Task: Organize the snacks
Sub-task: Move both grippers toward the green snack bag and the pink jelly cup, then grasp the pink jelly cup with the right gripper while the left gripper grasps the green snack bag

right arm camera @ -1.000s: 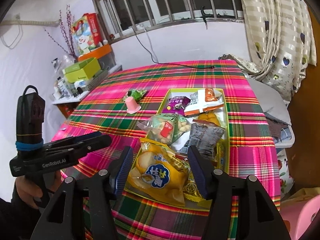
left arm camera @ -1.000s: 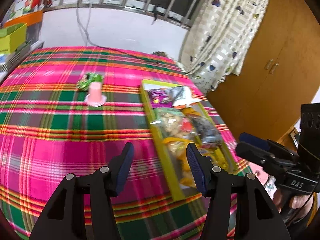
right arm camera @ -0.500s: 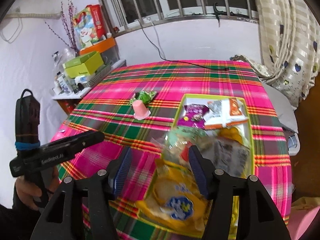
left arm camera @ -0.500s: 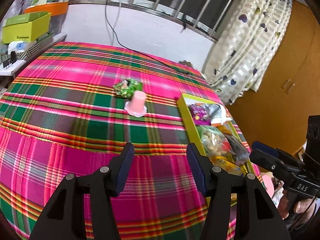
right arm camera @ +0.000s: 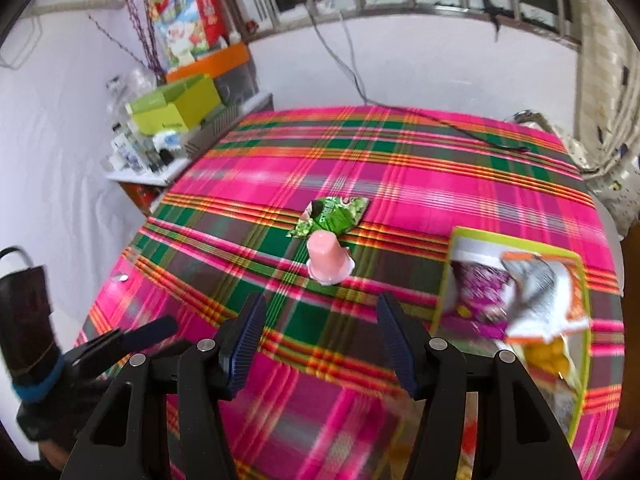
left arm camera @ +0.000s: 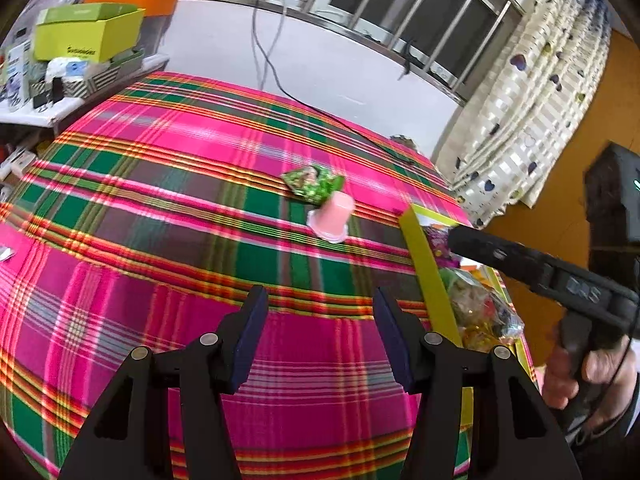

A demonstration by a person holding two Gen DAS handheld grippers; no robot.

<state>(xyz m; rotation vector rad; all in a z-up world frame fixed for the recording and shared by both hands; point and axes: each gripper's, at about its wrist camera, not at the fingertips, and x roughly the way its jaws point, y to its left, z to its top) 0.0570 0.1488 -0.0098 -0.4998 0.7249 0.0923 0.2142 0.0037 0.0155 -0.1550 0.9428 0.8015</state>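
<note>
A pink jelly cup (left arm camera: 334, 216) (right arm camera: 326, 258) stands upside down on the plaid tablecloth, touching a green snack packet (left arm camera: 312, 182) (right arm camera: 334, 216) just behind it. To their right lies the yellow-green tray (left arm camera: 428, 264) (right arm camera: 516, 244) with several snack bags, among them a purple packet (right arm camera: 480, 288) and an orange-and-silver one (right arm camera: 540, 292). My left gripper (left arm camera: 320, 294) hangs open over bare cloth, well short of the cup. My right gripper (right arm camera: 321, 300) points at the cup from a little nearer; its jaws are closing slightly with nothing between them.
A side shelf at the far left holds a lime-green box (left arm camera: 84, 36) (right arm camera: 172, 108) and small clutter. A black cable (left arm camera: 360, 136) runs over the far side of the table. A curtain (left arm camera: 520, 120) and a wooden wardrobe stand at the right.
Both grippers have swung left, away from the tray and toward the cup and the green packet. The right one has left the yellow bag it was over.
</note>
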